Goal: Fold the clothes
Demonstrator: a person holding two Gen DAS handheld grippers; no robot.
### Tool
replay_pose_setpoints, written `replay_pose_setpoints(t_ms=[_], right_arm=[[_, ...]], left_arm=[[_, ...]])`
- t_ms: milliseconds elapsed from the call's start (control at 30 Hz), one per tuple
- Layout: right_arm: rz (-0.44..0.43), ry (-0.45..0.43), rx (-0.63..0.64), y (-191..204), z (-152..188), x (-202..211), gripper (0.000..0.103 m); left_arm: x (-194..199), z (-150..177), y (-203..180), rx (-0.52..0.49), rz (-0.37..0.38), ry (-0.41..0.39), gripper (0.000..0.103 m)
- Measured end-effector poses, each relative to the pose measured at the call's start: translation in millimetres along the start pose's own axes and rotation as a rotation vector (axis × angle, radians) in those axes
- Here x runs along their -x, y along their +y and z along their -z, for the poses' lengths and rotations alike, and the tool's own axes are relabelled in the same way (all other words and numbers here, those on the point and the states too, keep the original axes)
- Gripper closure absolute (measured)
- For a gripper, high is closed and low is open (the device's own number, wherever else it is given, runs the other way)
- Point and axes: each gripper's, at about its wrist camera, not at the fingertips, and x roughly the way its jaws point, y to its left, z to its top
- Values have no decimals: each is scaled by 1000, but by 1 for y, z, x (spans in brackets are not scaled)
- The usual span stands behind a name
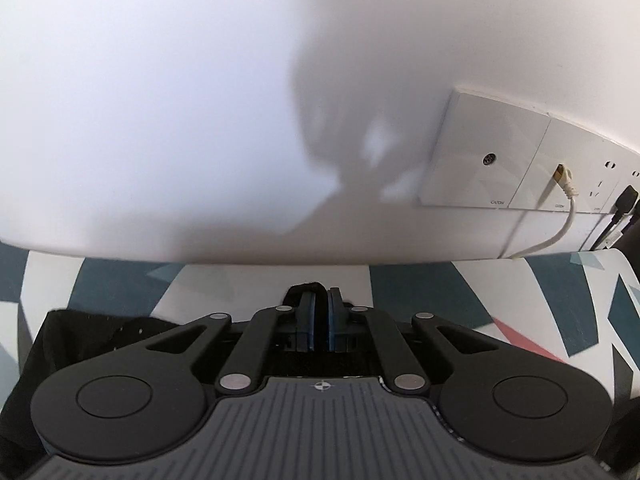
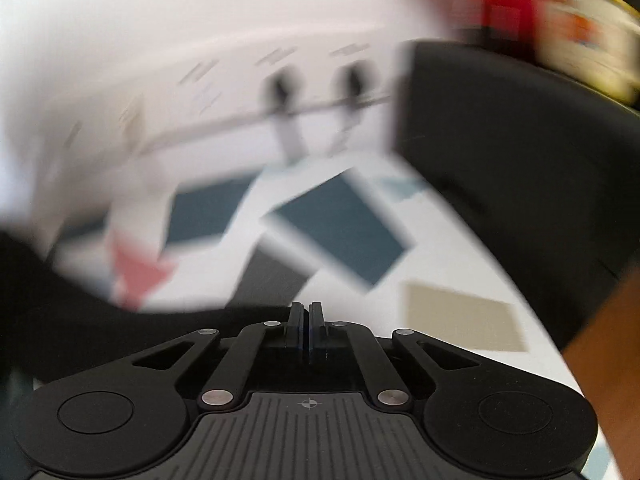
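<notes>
Patterned tabletop (image 1: pixel 420 292); left claw (image 1: pixel 321 304) closed on black garment (image 1: pixel 80 340), right claw (image 2: pixel 306 316) closed, empty.

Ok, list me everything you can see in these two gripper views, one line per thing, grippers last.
black garment: one, black, on the patterned cloth under and left of the left gripper, a fold pinched between its pads
patterned cloth: one, white with teal, pink, beige and grey shapes, covering the surface by the wall
wall: one, white, behind the surface
socket panel: one row, white, on the wall at right
white cable: one, plugged into the panel
black plug: one, far right of the panel
dark chair-like shape: one, black, right side, blurred
red and yellow object: blurred, top right, cannot identify
left gripper: black, shut on the garment
right gripper: black, shut, nothing seen between pads
</notes>
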Motion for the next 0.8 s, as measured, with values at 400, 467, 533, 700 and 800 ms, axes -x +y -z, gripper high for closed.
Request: replay_pose_setpoints(t_ms=[400, 467, 533, 700, 800], right_arm=[[149, -94, -96, -13, -1, 12, 48], [118, -138, -104, -8, -4, 22, 40], [96, -161, -89, 2, -7, 30, 14], [61, -177, 12, 48, -2, 41, 1], [22, -143, 125, 83, 10, 42, 1]], left_arm=[[-26, 7, -55, -302, -85, 42, 25], [-5, 7, -48, -318, -41, 5, 23], [19, 7, -33, -283, -1, -10, 18], [84, 35, 32, -122, 22, -46, 6], [122, 72, 68, -100, -24, -42, 5]])
